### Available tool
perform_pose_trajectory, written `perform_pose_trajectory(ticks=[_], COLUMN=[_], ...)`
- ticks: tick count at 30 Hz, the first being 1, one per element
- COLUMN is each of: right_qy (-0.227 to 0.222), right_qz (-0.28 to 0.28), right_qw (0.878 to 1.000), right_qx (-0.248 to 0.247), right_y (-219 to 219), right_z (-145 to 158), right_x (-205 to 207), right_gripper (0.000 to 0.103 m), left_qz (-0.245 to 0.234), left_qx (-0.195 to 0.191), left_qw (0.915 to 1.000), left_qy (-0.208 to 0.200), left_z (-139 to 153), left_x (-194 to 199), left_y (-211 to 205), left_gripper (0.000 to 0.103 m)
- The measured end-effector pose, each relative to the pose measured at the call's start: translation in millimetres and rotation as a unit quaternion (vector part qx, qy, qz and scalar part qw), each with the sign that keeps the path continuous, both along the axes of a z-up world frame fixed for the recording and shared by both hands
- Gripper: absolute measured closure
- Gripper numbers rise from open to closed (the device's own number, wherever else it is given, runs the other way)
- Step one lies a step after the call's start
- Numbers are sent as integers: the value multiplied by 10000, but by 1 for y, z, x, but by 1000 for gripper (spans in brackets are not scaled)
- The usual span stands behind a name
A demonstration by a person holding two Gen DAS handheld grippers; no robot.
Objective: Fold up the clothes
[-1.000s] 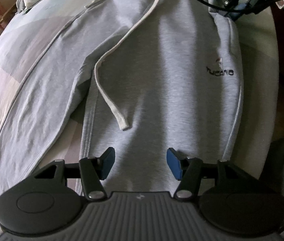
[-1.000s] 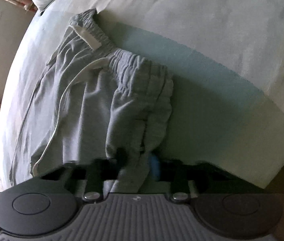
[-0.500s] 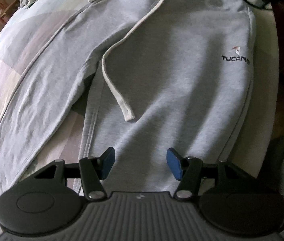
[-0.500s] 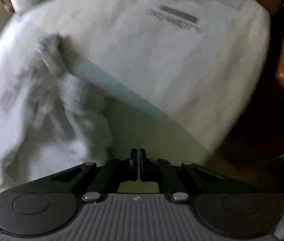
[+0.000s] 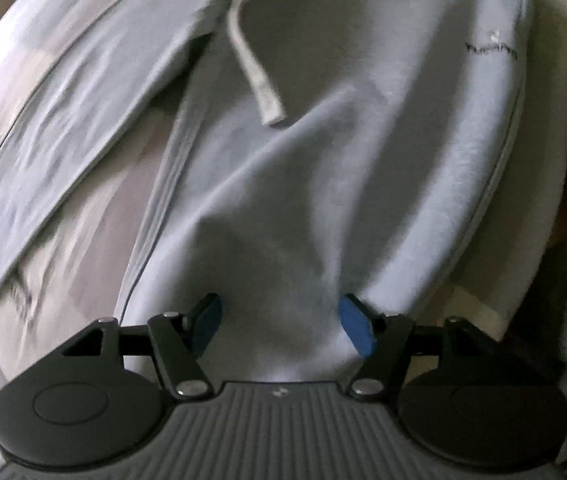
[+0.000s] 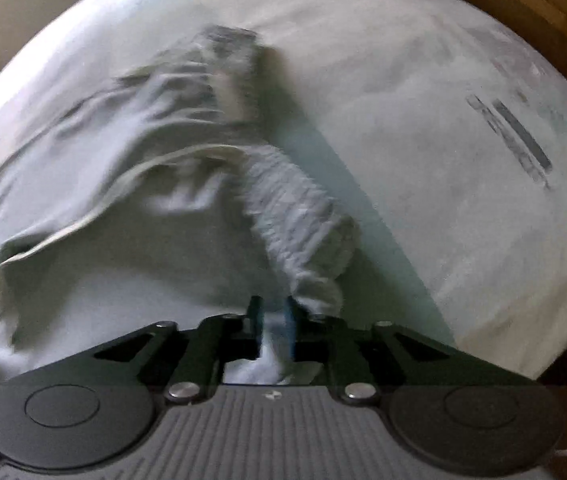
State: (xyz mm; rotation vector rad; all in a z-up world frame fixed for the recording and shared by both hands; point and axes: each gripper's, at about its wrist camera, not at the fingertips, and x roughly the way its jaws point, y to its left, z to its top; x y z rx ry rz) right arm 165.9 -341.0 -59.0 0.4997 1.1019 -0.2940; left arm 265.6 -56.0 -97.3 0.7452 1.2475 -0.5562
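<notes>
Grey fleece sweatpants (image 5: 323, 168) spread on the bed (image 6: 423, 80) — soft, creased, flat white drawstring (image 5: 259, 80) across them. Left gripper (image 5: 279, 324) opening wide, cloth bunched between blue pads, unpressed. Right gripper (image 6: 273, 326) opening slightly — ribbed waistband (image 6: 303, 216) fabric between its narrow jaws.

We see a bed (image 6: 423, 80) with a pale sheet that has dark letters at the right of the frame. Grey sweatpants (image 5: 363, 160) lie spread flat on it, their white drawstring (image 5: 259, 84) resting on top in the upper middle.
</notes>
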Motion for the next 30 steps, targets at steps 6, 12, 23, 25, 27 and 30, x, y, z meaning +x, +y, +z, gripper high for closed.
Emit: perform_pose_trajectory(ticks=[6,12,23,25,27,30], right_qy=[-61,544,675,874,995,969], right_qz=[2215,2334,2799,2857,2975,3038], right_qw=[9740,9699,9574,9543,9495,9478], right_qx=[467,426,209,110,29,37], right_y=[82,106,132,137,143,148], right_z=[3,-29,-20,-24,-17,-7], right_x=[12,8,35,27,26,35], right_gripper=[79,79,69,66,61,60], left_qz=[97,943,1643,2050,2317,2416], left_qx=[-251,-377,-544,-625,-726,-825], left_qw=[9995,9941,9849,9764,9690,9666], left_qy=[-189,393,-18,247,446,218], left_z=[7,-4,1,-4,-3,10], left_x=[-2,-13,12,1,-12,-20], left_y=[-3,21,50,67,85,99], left_gripper=[36,37,36,35,35,35])
